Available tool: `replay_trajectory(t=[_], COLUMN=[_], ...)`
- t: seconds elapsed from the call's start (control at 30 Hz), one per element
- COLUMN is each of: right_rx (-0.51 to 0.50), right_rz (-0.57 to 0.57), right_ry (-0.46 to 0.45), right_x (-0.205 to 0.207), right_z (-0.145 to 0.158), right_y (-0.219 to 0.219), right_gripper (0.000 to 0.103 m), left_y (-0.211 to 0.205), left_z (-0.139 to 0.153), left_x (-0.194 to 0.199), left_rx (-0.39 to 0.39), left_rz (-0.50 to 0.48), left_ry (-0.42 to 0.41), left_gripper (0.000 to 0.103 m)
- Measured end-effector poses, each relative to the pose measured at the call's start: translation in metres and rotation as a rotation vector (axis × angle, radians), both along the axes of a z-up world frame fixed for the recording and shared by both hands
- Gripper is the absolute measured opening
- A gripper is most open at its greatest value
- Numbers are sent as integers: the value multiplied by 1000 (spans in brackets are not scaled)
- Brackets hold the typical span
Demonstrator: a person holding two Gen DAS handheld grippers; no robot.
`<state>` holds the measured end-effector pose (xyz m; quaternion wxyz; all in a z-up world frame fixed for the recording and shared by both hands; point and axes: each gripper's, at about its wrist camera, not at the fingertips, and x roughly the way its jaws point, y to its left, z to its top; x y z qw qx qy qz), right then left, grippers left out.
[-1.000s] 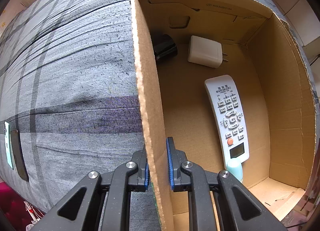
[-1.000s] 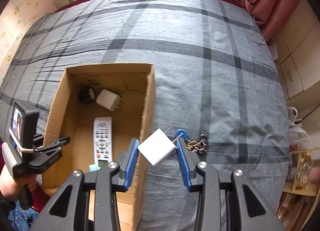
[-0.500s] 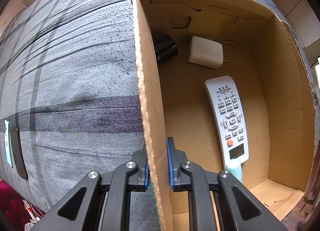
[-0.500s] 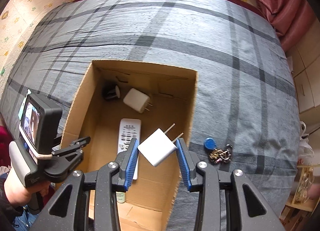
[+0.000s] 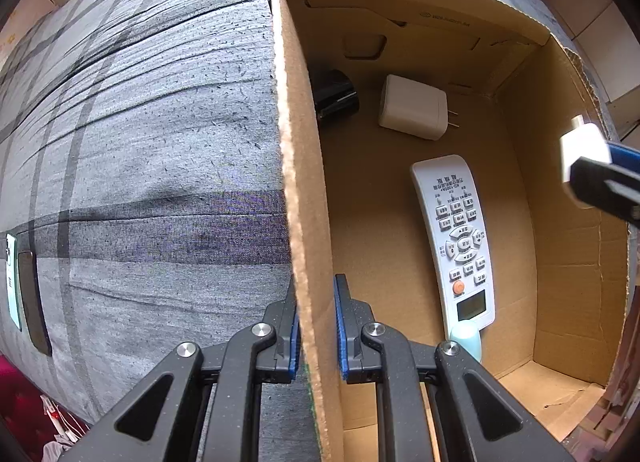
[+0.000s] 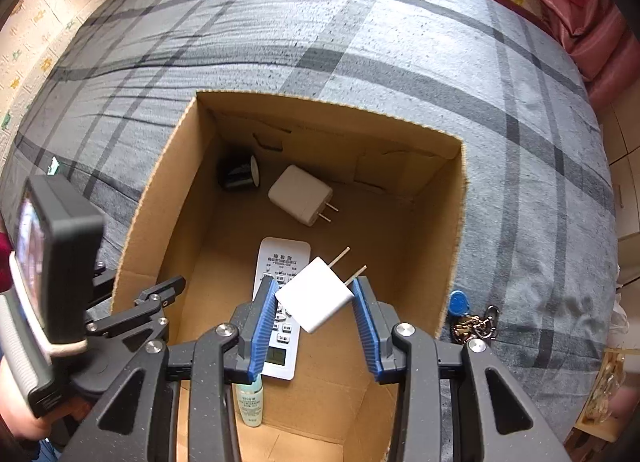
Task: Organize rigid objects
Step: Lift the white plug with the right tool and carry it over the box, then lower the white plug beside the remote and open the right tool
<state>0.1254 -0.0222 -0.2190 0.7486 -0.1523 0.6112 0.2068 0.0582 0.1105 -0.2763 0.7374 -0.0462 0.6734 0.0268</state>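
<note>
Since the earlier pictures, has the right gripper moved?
Yes. The right gripper, clamping the white charger, moved from beside the cardboard box to over its inside.

I count two white chargers, one remote, one black cap, one small bottle, one cardboard box, one key bunch, my two tools.

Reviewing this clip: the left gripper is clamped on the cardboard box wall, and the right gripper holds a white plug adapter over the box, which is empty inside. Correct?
Not quite: the cardboard box is not empty. The right wrist view shows a remote control, another white charger, a black object and a small bottle inside. The left gripper does clamp the wall, and the right gripper holds the white plug adapter over the box.
</note>
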Motion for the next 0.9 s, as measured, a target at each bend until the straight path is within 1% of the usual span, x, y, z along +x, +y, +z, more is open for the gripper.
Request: replay_trajectory(t=[0.47,0.73,0.9], right_rx=[-72,-99,-99], right_rz=[8,0,-1], right_ry=[48,76,79], right_x=[12,18,19], right_z=[-52,-71,-75], right_y=[12,13,14], right_gripper=[41,41,41], left_y=[9,11,11], left_z=[1,0,-1], left_x=[-2,-2,-2], left_rx=[-15,-18,-16], left_rz=[20,23,20], left_ry=[0,2,1], left_gripper=[15,15,15])
